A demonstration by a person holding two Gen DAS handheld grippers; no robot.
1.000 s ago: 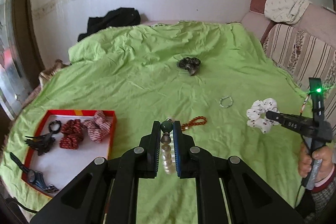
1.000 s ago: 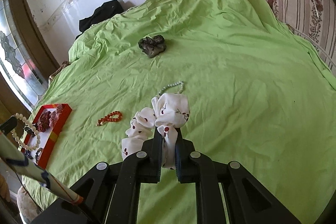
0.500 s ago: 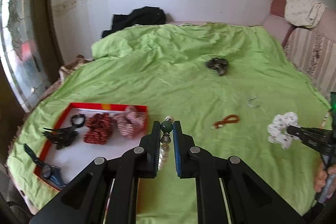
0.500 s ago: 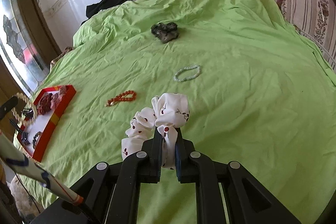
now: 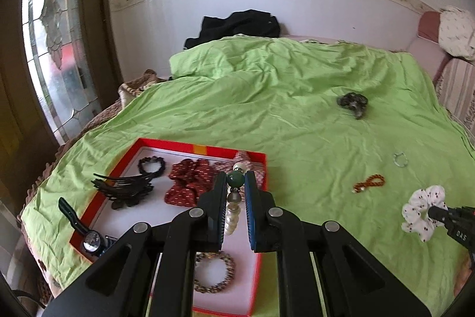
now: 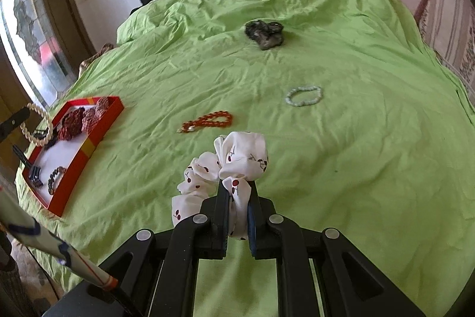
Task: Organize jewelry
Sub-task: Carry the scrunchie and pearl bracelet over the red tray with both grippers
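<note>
Carried leftward since a second ago, the string of cream pearl beads with a dark green bead (image 5: 234, 199), clamped in the left tongs (image 5: 236, 183), now hangs over the red-rimmed white tray (image 5: 178, 143) on the green bedspread (image 5: 297, 115), while the right tongs (image 6: 237, 199) grip a white cherry-print fabric scrunchie (image 6: 240, 156).

- We see the left gripper (image 5: 236, 198): black linkage arms, round silver screws, blue-edged ribbed pads.
- The right gripper (image 6: 239, 207) is the same build (white "DAS" lettering visible from the left wrist view).
</note>
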